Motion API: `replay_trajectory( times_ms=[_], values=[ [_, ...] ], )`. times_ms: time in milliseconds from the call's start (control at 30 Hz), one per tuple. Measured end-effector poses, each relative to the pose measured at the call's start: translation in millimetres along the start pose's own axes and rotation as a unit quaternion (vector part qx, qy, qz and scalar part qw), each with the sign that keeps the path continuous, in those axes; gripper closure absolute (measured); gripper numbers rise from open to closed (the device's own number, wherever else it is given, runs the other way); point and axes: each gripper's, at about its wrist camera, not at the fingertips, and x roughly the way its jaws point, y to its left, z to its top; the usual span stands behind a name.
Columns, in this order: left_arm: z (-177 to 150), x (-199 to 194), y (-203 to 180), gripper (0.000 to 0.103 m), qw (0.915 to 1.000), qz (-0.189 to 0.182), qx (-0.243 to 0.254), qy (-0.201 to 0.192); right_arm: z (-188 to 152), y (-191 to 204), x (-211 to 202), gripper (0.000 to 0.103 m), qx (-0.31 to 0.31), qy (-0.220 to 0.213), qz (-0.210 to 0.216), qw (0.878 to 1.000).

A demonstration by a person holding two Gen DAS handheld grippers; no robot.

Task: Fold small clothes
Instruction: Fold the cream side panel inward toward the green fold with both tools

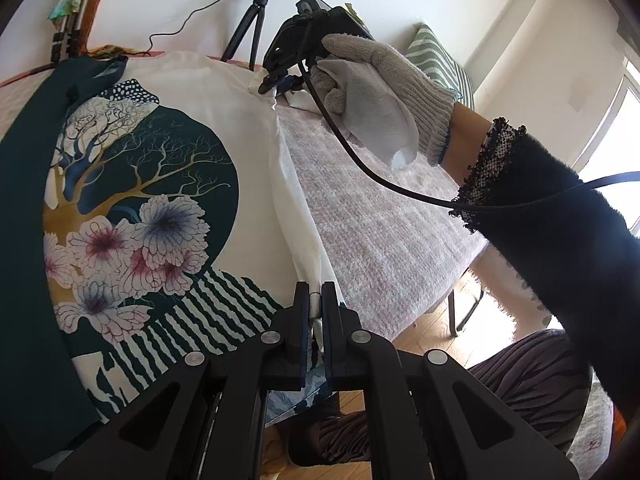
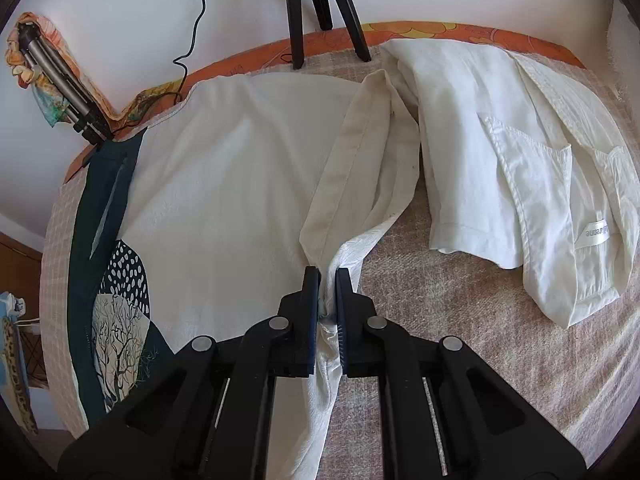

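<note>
Both my tongs pinch the printed shirt (image 1: 168, 184): left gripper (image 1: 316, 300) on its hem edge, right gripper (image 2: 328, 292) on its white sleeve (image 2: 348, 168).

White shirt (image 1: 256, 128), teal floral print; white garment (image 2: 520, 184); pinkish-grey cover (image 1: 380, 220).

The left wrist view is aimed shallowly down along the printed garment (image 1: 152, 184), close over its near hem. The right wrist view is tipped steeply onto its far white edge. That garment is shared by both.
</note>
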Motion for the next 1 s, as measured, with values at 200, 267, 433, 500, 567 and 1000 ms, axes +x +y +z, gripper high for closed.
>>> replay_trajectory(
  times_ms=[200, 267, 433, 500, 567, 1000],
  values=[
    [-2, -11, 9, 0.099, 0.9999, -0.001, -0.014, -0.009, 3, 25, -27, 0.095, -0.027, -0.026, 0.008, 0.999],
    [-4, -16, 12, 0.099, 0.9998, 0.001, -0.016, -0.011, 4, 43, -29, 0.095, -0.045, -0.029, 0.005, 0.999],
    [-11, -27, 21, 0.099, 0.9995, 0.007, -0.027, -0.013, 2, 97, -22, 0.095, -0.095, -0.033, 0.009, 0.995],
    [-15, -31, 25, 0.099, 0.9992, 0.012, -0.035, -0.016, -1, 120, -18, 0.095, -0.114, -0.034, 0.012, 0.993],
    [-18, -35, 31, 0.099, 0.9989, 0.018, -0.04, -0.018, -5, 141, -9, 0.095, -0.13, -0.027, 0.017, 0.991],
    [-28, -48, 55, 0.098, 0.996, 0.038, -0.079, -0.019, -26, 204, 24, 0.095, -0.2, -0.006, -0.005, 0.98]
  ],
)
